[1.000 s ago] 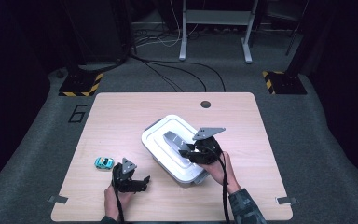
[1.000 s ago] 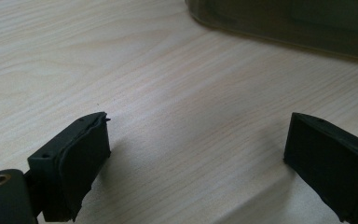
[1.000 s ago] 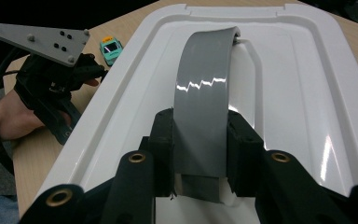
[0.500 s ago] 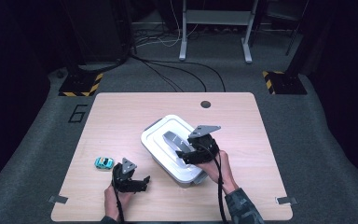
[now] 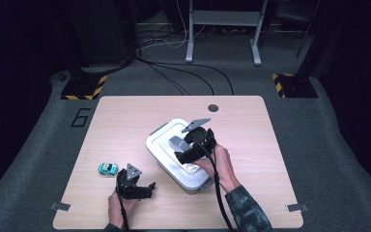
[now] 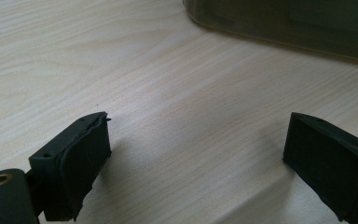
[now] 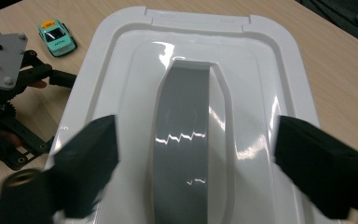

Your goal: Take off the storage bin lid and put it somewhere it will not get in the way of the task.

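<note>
A white lidded container with a grey handle set into its lid stands mid-table. My right gripper hovers open just above the lid. In the right gripper view its jaws straddle the grey handle without touching it, over the glossy lid. My left gripper rests open on the wood near the front edge, pointing at the container. Between its spread jaws lies only bare table, with the container's wall farther ahead. A small teal toy car sits left of that gripper.
The wooden table has a dark round hole near its far edge. The toy car and the left gripper lie beside the container's left side in the right gripper view. Cables and stands cover the floor beyond.
My right gripper has shifted a little to the left over the lid, staying open. The left gripper and toy car have not moved.
</note>
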Demonstrator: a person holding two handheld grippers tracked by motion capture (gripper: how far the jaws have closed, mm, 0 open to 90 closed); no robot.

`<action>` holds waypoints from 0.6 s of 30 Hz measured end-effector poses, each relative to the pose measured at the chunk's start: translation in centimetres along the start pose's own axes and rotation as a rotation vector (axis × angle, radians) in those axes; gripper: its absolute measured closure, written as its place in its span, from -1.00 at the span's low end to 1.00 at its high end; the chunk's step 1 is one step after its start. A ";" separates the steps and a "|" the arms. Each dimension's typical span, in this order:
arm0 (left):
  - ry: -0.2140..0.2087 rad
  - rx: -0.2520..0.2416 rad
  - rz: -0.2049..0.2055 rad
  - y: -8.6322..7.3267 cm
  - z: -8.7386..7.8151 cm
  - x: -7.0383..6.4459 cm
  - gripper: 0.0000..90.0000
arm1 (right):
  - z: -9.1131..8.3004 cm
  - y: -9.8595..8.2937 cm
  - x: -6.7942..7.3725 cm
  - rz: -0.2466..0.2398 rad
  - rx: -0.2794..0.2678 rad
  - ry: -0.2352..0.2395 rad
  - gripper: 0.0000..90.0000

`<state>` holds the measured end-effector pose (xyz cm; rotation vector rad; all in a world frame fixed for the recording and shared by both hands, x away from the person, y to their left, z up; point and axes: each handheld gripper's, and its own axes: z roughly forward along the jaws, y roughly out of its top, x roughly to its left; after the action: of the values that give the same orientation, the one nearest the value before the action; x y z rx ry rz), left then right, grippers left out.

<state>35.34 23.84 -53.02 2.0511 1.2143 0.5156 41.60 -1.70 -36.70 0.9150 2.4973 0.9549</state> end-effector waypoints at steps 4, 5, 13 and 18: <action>0.000 0.002 0.002 0.0 0.0 0.0 -0.85 | 0.2 0.5 0.3 -0.016 0.036 -0.017 -0.17; 0.000 0.004 0.009 0.0 0.0 0.1 -0.85 | 0.4 0.5 0.4 -0.023 0.045 -0.016 -0.07; 0.002 -0.001 0.008 0.0 0.0 0.1 -0.85 | 0.5 0.7 0.6 -0.033 0.054 -0.008 0.37; 0.000 0.003 0.009 0.0 0.0 0.1 -0.85 | 0.6 0.8 0.9 -0.023 0.055 -0.021 0.46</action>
<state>35.39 23.90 -52.99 2.0597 1.2070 0.5182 41.54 -0.37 -36.66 0.9058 2.5223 0.8697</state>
